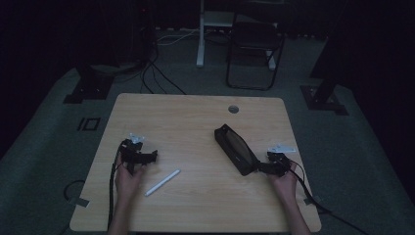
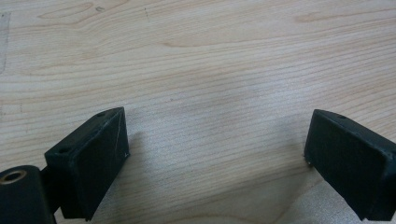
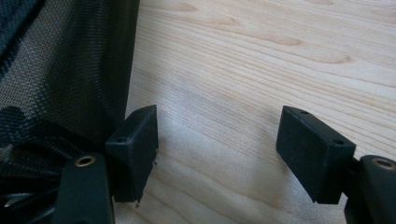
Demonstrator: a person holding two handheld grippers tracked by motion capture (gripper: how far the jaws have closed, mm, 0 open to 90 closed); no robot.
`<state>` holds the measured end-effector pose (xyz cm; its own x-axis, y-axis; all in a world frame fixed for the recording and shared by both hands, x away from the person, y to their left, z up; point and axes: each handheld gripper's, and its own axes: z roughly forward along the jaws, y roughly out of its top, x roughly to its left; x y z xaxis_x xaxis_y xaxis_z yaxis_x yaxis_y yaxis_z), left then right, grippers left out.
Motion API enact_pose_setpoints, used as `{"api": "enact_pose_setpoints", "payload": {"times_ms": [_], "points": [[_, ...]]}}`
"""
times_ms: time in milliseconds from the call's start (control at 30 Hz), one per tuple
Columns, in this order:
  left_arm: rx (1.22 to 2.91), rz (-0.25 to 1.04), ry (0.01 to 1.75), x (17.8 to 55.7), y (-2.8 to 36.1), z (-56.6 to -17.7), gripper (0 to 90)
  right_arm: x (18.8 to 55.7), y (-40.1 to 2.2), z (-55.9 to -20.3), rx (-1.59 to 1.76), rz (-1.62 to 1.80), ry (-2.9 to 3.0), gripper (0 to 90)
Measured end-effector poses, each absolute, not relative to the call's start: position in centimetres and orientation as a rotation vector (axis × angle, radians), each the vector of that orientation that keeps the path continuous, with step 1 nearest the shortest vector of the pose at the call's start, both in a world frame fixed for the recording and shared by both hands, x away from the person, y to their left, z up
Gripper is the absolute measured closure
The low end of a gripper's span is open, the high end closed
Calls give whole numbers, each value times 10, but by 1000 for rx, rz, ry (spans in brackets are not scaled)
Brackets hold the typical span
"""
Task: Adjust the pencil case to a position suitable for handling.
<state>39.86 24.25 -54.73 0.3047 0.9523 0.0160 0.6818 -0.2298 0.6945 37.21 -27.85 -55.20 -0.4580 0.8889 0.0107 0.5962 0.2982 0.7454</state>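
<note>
black pouch [image 1: 236,148] just beside right claw [image 3: 217,151]; white marker [image 1: 162,182] apart.

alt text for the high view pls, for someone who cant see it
A person's hands hold two grippers over a wooden table: the left gripper open above bare wood, the right gripper beside a black pouch. A white pen lies between them.

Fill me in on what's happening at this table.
A person holds a gripper in each hand over a wooden table. The right gripper is open, beside the near end of a black mesh pouch, one jaw against the fabric, gripping nothing. The left gripper is open over bare wood. A white pen lies between the hands, untouched.
</note>
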Motion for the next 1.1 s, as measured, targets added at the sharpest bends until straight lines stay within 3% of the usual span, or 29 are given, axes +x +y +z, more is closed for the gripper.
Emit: {"api": "enact_pose_setpoints", "payload": {"times_ms": [533, 633, 1100], "points": [[1981, 611, 1507, 397, 240, -546, 69, 371, -278, -552, 1326, 977, 2168, 293], [1999, 597, 1513, 395, 240, -542, 138, 371, -278, -552, 1326, 978, 2168, 293], [2098, 523, 1421, 378, 253, -538, 149, 371, -279, -552, 1326, 981, 2168, 300]]}}
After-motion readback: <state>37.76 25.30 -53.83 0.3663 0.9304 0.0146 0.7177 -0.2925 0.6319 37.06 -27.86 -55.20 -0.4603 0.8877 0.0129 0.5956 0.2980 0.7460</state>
